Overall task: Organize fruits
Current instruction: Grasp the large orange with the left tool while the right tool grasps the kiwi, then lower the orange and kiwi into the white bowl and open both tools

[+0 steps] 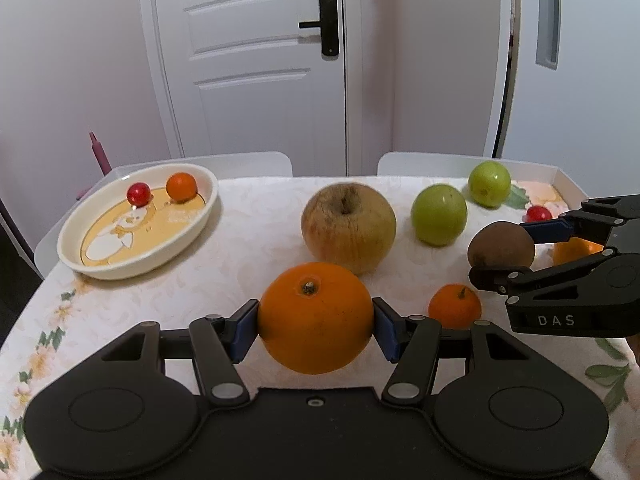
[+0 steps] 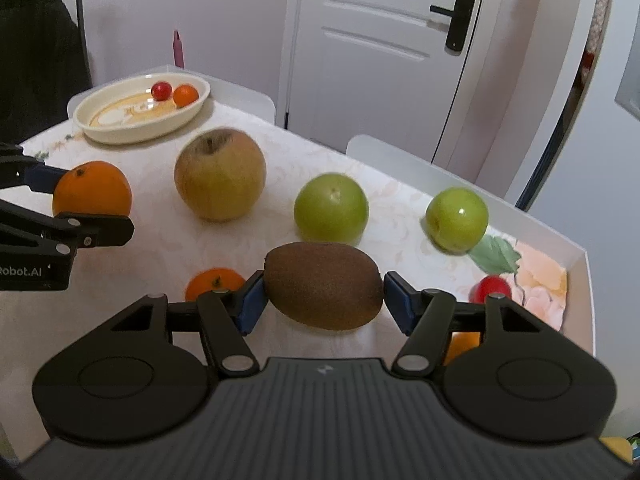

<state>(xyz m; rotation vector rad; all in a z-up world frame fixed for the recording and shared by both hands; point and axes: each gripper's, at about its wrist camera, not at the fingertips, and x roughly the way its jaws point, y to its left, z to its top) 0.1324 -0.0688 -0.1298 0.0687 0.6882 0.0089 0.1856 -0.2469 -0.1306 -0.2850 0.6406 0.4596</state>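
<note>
Nearest, left gripper (image 1: 316,320) clamped the large, smooth, round orange (image 1: 316,316) above the counter (image 1: 248,240), while right gripper (image 2: 324,298) bracketed the smaller, fuzzy, oval kiwi (image 2: 324,286), right pad apparently short of contact; judgement: seat both pads squarely before lifting, squeezing lightly.

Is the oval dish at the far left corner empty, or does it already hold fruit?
Not empty. The oval dish holds a red cherry tomato and a small orange fruit near its far rim; otherwise bare.
</note>
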